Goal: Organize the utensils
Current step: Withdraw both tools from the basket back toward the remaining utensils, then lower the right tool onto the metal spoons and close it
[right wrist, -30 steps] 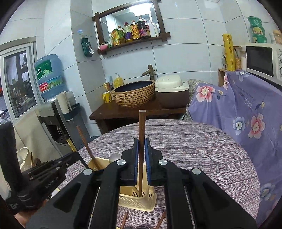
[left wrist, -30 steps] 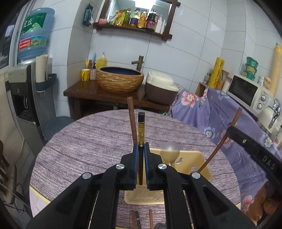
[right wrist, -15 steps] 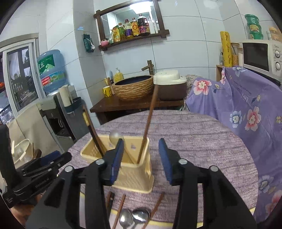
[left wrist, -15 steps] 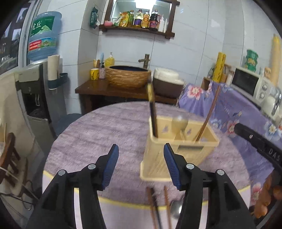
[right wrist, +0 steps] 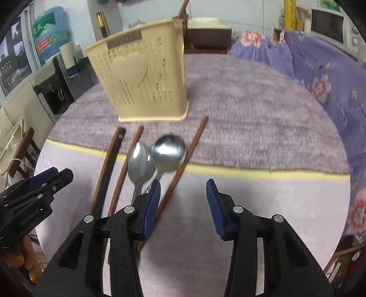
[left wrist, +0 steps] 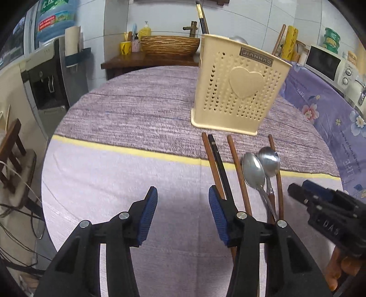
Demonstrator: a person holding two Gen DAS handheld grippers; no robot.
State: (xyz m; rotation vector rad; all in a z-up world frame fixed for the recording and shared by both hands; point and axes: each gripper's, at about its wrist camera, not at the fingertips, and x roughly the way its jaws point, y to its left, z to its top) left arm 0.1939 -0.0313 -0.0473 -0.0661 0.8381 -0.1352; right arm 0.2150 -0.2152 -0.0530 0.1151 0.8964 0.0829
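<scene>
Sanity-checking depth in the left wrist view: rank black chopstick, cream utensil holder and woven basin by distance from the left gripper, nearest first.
From the left gripper:
1. black chopstick, flat on the table, beside the right finger.
2. cream utensil holder, upright, ahead and right.
3. woven basin, on the far counter.

Chopsticks (left wrist: 238, 169) and two spoons (left wrist: 260, 169) lie before the upright cream holder (left wrist: 238, 86).

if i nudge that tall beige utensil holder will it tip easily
Probably fairly easily: the utensil holder looks like thin perforated plastic, so light, and tall for its base. Chopsticks sticking out above the rim likely raise its balance; the woven tablecloth may grip the base.
</scene>
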